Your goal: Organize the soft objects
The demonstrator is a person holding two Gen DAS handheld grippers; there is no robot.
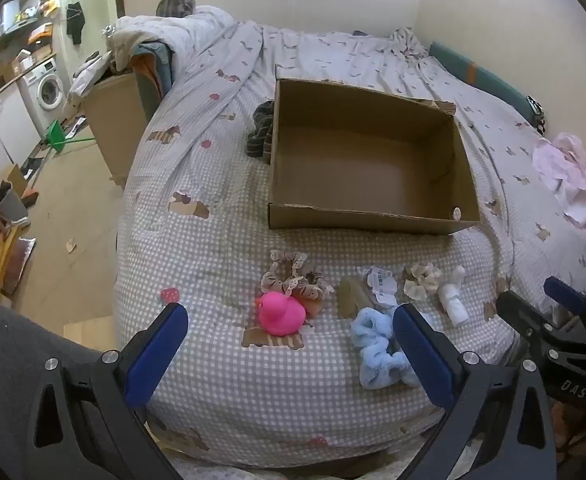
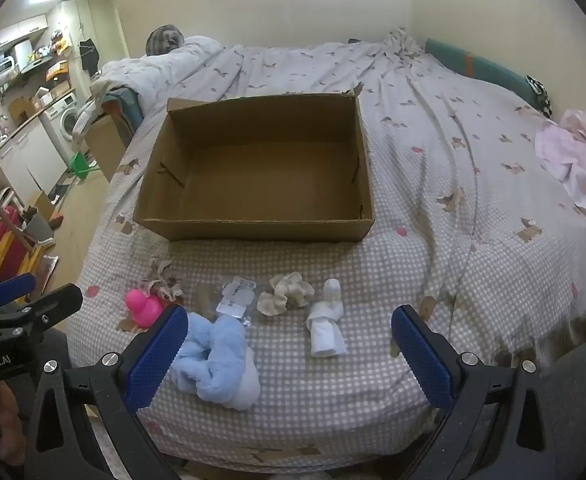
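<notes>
— On the bed (image 2: 453, 240): pink duck (image 1: 281, 314), blue scrunchie (image 2: 217, 360), cream scrunchie (image 2: 287, 292), rolled white cloth (image 2: 327, 328), all lying before an empty cardboard box (image 2: 253, 168).

— Both grippers' fingers (image 1: 159, 354) spread wide, grasping nothing. Everything left to box.

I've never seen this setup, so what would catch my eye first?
Probably the big open cardboard box, empty, in the middle of the bed. Next, the bright pink duck in the row of small soft things in front of it, beside a fluffy blue scrunchie.
</notes>
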